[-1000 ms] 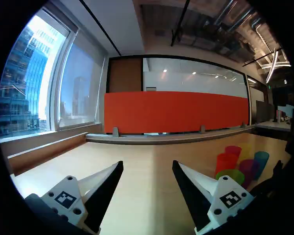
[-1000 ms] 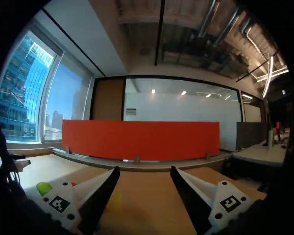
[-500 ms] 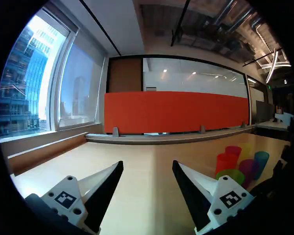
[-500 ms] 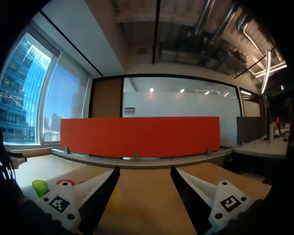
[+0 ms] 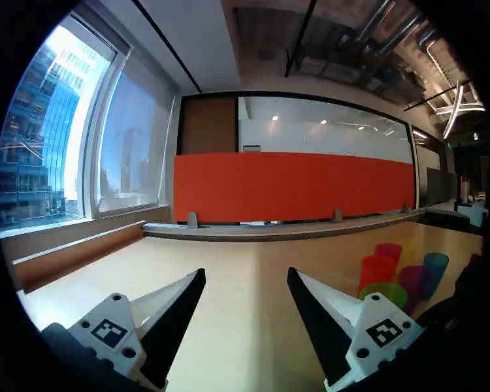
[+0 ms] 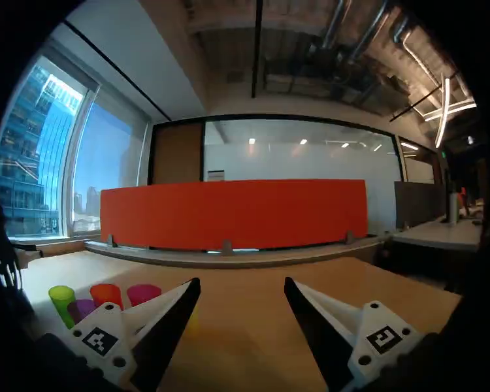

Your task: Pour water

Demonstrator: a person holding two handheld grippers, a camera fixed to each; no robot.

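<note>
The left tool and the right tool both gaped wide, holding nothing, above the bench. The coloured cups (a tight cluster) stood on it, right of the left tool, left of the right tool.

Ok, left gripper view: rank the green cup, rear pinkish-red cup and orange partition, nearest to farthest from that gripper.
1. Green translucent plastic cup, low right, frontmost.
2. Rear pinkish-red plastic cup, right, behind it.
3. Orange partition panel, straight ahead, far back.
</note>
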